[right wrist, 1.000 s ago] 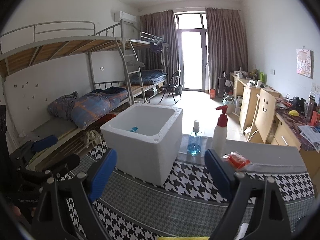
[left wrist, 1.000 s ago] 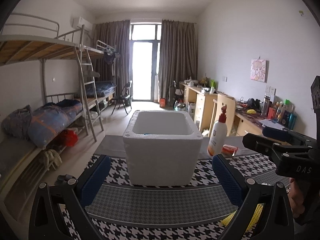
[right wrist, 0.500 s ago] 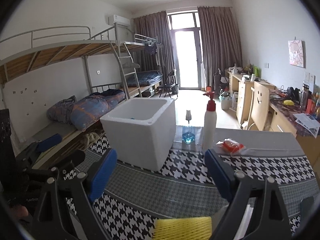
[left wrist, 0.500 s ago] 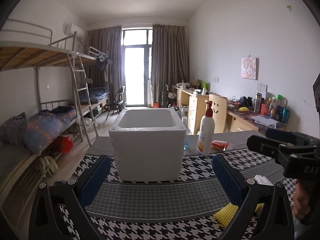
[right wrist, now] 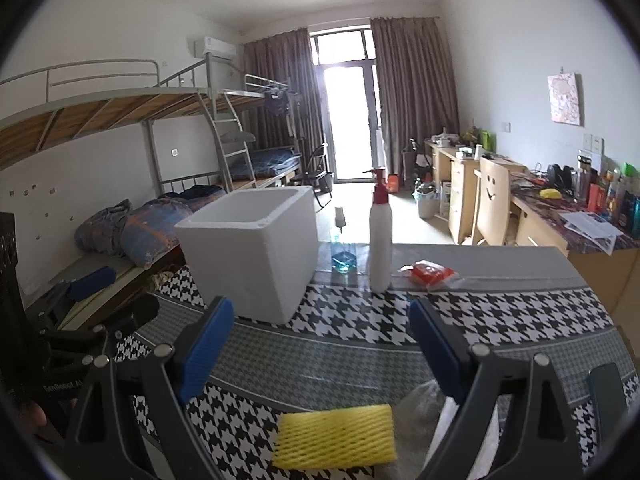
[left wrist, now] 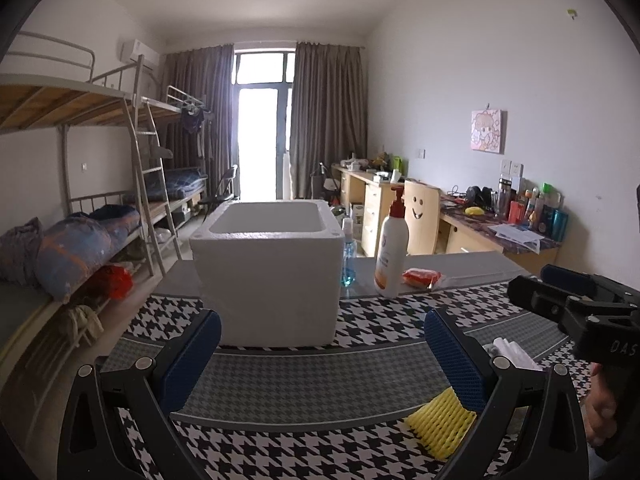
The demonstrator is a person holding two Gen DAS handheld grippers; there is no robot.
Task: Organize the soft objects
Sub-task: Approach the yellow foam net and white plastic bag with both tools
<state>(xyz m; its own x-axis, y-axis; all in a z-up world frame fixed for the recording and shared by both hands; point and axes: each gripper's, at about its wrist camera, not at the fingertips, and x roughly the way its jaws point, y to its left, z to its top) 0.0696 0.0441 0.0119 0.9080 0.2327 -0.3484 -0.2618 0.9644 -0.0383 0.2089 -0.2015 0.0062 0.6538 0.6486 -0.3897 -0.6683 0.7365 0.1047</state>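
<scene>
A white foam box (left wrist: 267, 268) stands open on the houndstooth table cloth (left wrist: 304, 376); it also shows in the right wrist view (right wrist: 252, 256). A yellow foam net sleeve (right wrist: 334, 434) lies flat near the front edge, just below my right gripper (right wrist: 322, 356), which is open and empty. The sleeve shows in the left wrist view (left wrist: 440, 424) under the right finger of my left gripper (left wrist: 320, 360), also open and empty. A clear plastic bag with white items (right wrist: 436, 408) lies right of the sleeve.
A white pump bottle (left wrist: 391, 252) with a red top, a blue liquid spray bottle (left wrist: 348, 256) and a red packet (left wrist: 422, 278) stand behind and right of the box. Bunk beds (left wrist: 80, 184) are at left, desks (left wrist: 480, 232) at right.
Both grippers have pulled back and down from the box. The yellow sleeve and the plastic bag have come into view near the front edge. Both stay open.
</scene>
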